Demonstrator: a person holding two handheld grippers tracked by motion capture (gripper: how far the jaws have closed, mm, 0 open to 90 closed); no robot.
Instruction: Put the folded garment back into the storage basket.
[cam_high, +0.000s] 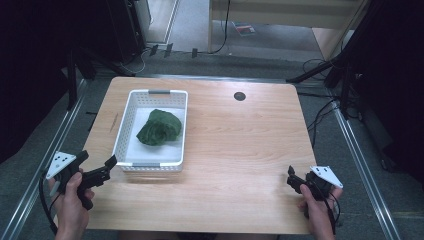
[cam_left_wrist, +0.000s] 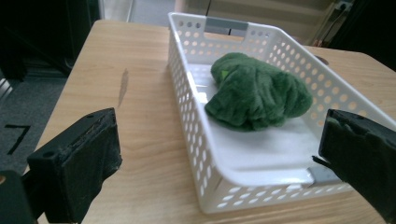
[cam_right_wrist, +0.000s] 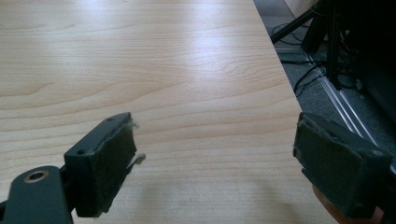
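We see a light wooden table with rounded corners and a fine straight grain, a small dark round hole near its far edge. On its left half stands a white plastic basket, rectangular, its walls pierced with rows of round holes, a grey handle strip at each short end. Its long sides run away from us, and its near end sits close to the left gripper.

Inside the basket, toward the far half, lies a dark green cloth, bunched into a soft, rounded heap with deep folds. In the left gripper view its surface looks fuzzy, like fleece or towelling, and it rests on the basket's smooth white floor, touching no wall that we can make out.

Our left hand holds the left gripper at the table's near left corner, tilted toward the basket. Its jaws stand wide apart and grip nothing, with the basket's near corner framed between them in its own view. Our right hand holds the right gripper at the near right edge, well apart from the basket. Its jaws are also spread wide over bare wood, their black foam pads frayed at the edges.
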